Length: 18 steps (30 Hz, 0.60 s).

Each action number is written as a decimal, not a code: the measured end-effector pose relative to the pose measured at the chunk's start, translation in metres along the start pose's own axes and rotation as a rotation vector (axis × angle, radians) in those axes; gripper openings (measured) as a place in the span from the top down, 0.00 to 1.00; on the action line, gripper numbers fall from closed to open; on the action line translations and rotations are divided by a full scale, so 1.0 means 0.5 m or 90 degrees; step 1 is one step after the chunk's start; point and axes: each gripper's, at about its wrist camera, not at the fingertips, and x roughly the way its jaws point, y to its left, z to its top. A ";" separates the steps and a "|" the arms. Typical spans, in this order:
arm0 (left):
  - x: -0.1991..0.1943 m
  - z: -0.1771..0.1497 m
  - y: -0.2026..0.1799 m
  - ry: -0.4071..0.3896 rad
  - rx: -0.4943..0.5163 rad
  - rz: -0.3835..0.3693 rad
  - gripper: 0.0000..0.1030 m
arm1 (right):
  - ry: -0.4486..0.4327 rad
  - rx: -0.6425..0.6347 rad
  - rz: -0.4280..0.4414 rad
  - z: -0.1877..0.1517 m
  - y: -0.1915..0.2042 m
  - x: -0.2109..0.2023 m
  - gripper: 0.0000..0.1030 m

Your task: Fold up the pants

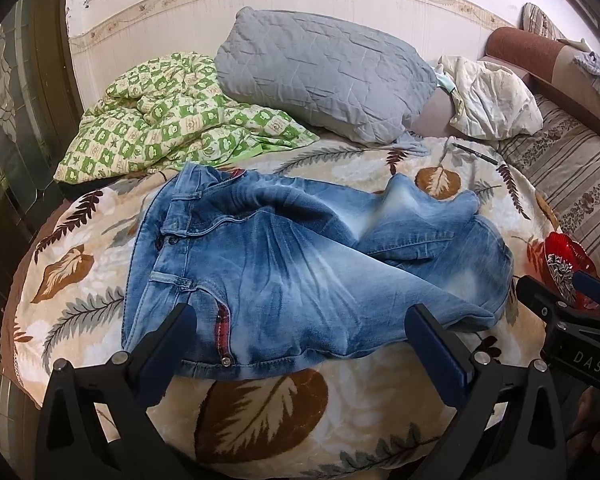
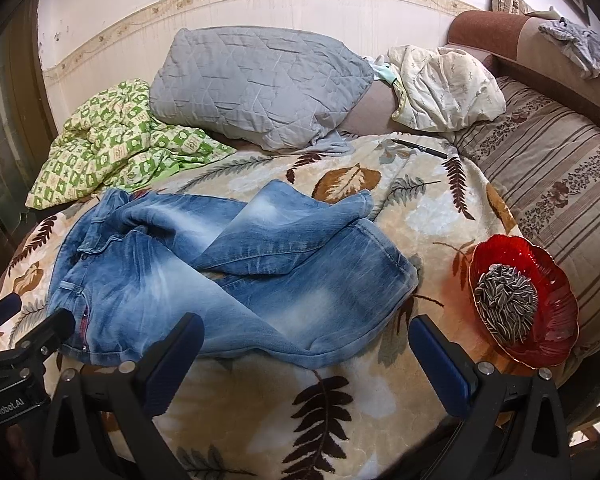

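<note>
Faded blue jeans [image 1: 284,272] lie crumpled on a leaf-patterned blanket [image 1: 260,412], waistband to the left, legs bunched and crossed to the right. In the right wrist view the same jeans [image 2: 204,276] spread left of centre. My left gripper [image 1: 300,320] hovers open just above the near edge of the jeans, nothing between its blue fingers [image 1: 168,356]. My right gripper [image 2: 306,330] is open too, near the lower leg hem, holding nothing. Each gripper shows at the edge of the other's view: the right one [image 1: 568,292], the left one [image 2: 16,320].
A red glass bowl [image 2: 556,320] of sunflower seeds sits on the blanket at the right. A black pen [image 2: 420,148] lies further back. A grey pillow [image 1: 324,76], a green checked quilt [image 1: 160,120] and a cream cloth [image 2: 444,88] rest by the wall. A striped cushion [image 2: 560,184] is right.
</note>
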 end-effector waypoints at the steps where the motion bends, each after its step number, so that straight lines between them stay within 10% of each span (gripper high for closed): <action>1: 0.001 -0.001 0.000 0.000 0.000 0.000 0.00 | 0.001 0.000 0.001 0.001 0.000 0.001 0.00; 18: 0.010 -0.004 -0.002 0.005 0.001 0.000 0.00 | 0.004 -0.002 0.002 0.000 0.002 0.005 0.00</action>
